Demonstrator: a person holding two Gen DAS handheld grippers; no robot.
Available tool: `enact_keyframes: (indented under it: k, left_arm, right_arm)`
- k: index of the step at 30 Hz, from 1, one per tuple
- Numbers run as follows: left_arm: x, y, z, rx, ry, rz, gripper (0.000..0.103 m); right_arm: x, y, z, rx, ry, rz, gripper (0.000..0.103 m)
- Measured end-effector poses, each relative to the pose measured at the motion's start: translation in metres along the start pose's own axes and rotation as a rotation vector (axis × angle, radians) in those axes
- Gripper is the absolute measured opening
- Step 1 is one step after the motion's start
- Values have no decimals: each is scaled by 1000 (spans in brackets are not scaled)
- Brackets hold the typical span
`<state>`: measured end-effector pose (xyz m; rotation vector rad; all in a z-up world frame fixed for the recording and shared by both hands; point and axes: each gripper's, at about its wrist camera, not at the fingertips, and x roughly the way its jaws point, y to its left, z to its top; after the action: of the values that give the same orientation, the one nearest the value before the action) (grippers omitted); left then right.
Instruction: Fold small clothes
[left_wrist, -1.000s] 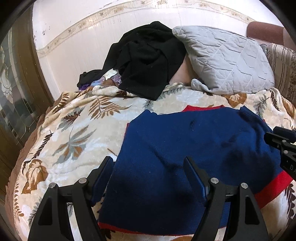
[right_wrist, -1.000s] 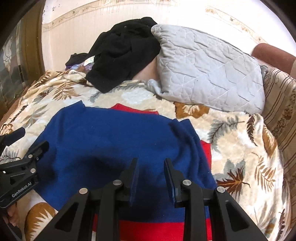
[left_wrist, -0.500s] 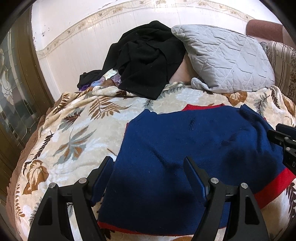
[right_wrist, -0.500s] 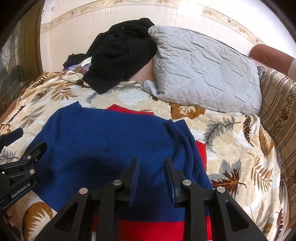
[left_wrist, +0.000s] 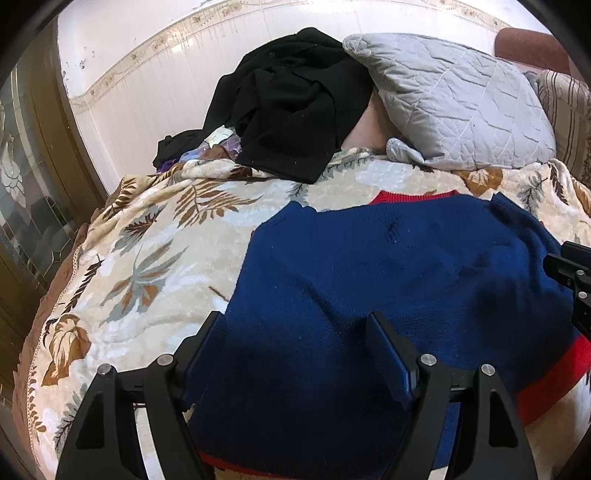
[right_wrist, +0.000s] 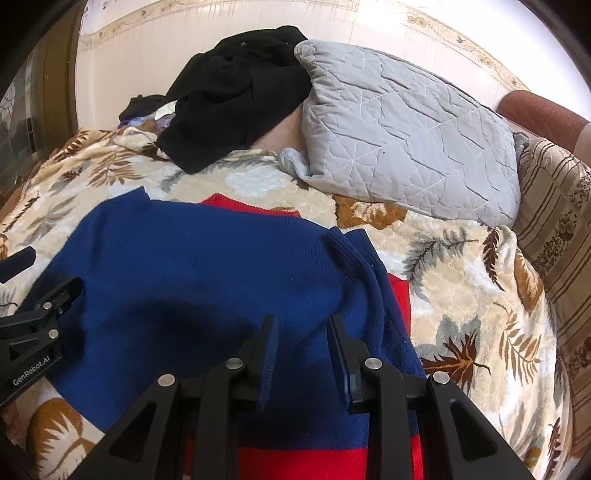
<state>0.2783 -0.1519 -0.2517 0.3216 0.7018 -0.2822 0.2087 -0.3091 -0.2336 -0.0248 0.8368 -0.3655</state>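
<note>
A dark blue sweater (left_wrist: 369, 277) with red trim lies spread flat on the leaf-patterned blanket (left_wrist: 147, 258). My left gripper (left_wrist: 295, 321) hovers over its near left part, jaws wide open and empty, the left finger by the sweater's left edge. In the right wrist view my right gripper (right_wrist: 302, 321) hangs over the sweater (right_wrist: 184, 277) near its right side, where a folded-in sleeve edge runs. Its jaws stand a narrow gap apart with no cloth pinched between them. Each gripper shows at the edge of the other's view: right gripper (left_wrist: 569, 273), left gripper (right_wrist: 40, 310).
A heap of black clothes (left_wrist: 295, 99) and a grey quilted pillow (left_wrist: 450, 103) lie at the back against the wall. A striped cushion (right_wrist: 554, 221) stands at the right. A glass-panelled door (left_wrist: 22, 192) is at the left. Bare blanket (right_wrist: 461, 277) spreads around the sweater.
</note>
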Motion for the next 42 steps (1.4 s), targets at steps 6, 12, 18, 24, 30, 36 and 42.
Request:
enact_keyframes:
  k: [6, 12, 18, 24, 30, 36, 42]
  left_arm:
    - [10, -3, -1, 12, 17, 8, 78]
    - [18, -7, -4, 33, 41, 20, 79]
    - [15, -5, -2, 32, 43, 30, 81]
    - [-11, 7, 4, 14, -49, 58, 81]
    - [-31, 19, 8, -16, -99, 62, 81]
    - [-43, 23, 9, -39, -122, 61, 81]
    - [-45, 21, 10, -42, -125, 52, 81]
  right_arm:
    - [13, -1, -2, -8, 27, -10, 32]
    - [25, 0, -6, -19, 71, -14, 32]
    - [37, 2, -11, -30, 135, 1, 32]
    - [17, -11, -7, 34, 72, 44, 32]
    - [-6, -21, -2, 74, -9, 60, 32]
    - [-19, -28, -2, 74, -55, 59, 41]
    - [-32, -37, -9, 62, -106, 22, 68]
